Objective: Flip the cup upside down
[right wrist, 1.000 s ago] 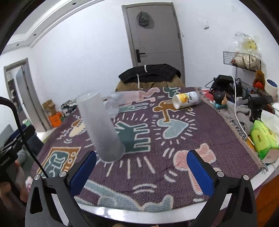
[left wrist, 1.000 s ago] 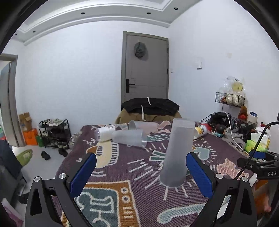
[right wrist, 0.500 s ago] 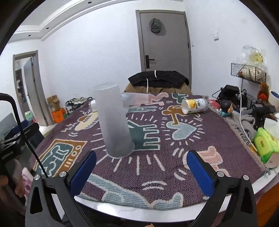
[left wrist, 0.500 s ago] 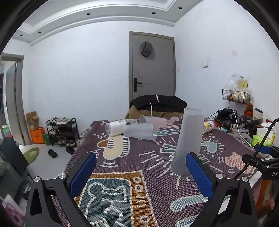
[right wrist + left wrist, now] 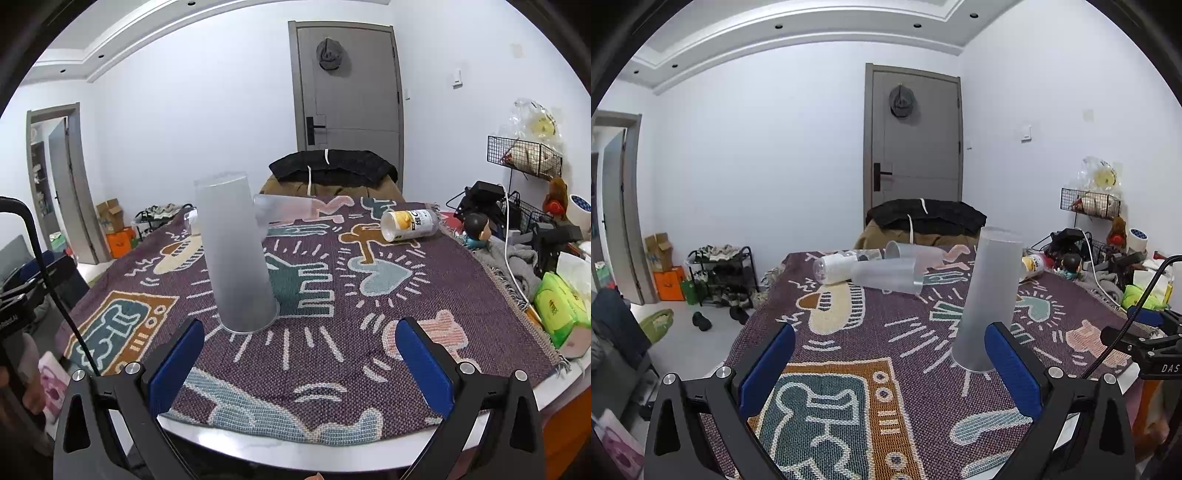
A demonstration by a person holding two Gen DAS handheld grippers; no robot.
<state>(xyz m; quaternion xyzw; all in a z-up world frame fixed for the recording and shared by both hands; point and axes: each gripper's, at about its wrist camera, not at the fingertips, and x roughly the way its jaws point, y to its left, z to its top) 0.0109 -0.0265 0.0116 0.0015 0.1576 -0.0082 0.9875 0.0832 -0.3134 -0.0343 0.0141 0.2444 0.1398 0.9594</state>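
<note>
A tall frosted plastic cup (image 5: 988, 299) stands mouth down on the patterned cloth; it also shows in the right wrist view (image 5: 236, 254). My left gripper (image 5: 888, 365) is open and empty, held back from the cup, which sits just beyond its right finger. My right gripper (image 5: 299, 363) is open and empty, near the table's front edge, with the cup ahead of its left finger. Nothing touches the cup.
Two more frosted cups (image 5: 886, 275) and a white-labelled bottle (image 5: 834, 266) lie on their sides at the far end. A yellow-and-white can (image 5: 408, 223) lies at the right. Clutter (image 5: 554, 295) lines the table's right edge. A chair with a black jacket (image 5: 923, 218) stands behind.
Both grippers have drawn back and risen from the cup, which stays standing mouth down on the cloth.
</note>
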